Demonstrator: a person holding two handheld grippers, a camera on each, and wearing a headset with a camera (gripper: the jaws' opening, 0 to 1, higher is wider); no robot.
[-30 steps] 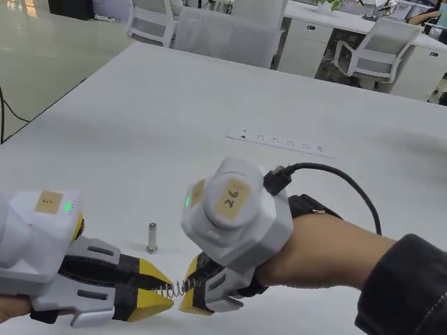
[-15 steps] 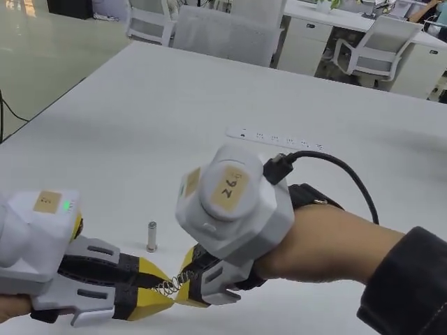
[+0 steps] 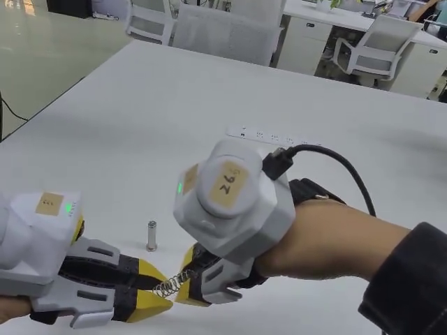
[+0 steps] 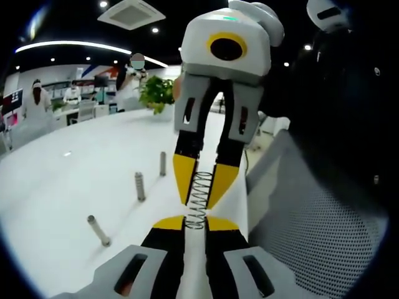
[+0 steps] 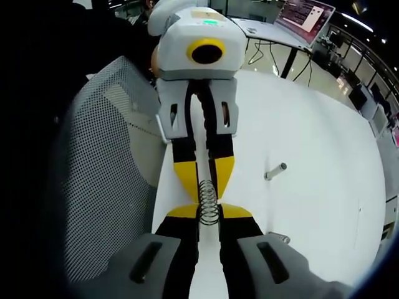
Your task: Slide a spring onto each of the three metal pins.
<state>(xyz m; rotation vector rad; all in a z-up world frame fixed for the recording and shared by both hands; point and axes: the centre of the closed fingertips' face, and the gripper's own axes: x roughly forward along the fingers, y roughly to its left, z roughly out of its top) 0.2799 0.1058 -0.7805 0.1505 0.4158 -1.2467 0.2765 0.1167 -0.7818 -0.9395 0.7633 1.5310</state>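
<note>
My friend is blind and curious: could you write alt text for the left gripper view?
A small spring is held between two yellow-tipped grippers, the left gripper rising from below and the right gripper reaching down from above. Three metal pins stand on the white table to their left.

Upright pin (image 3: pixel 151 236) near front edge; table (image 3: pixel 174 105) beyond open until power strip (image 3: pixel 279 142).

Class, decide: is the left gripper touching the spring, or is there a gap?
Touching. In the left gripper view the left gripper pinches the near end of the spring between its yellow tips.
</note>
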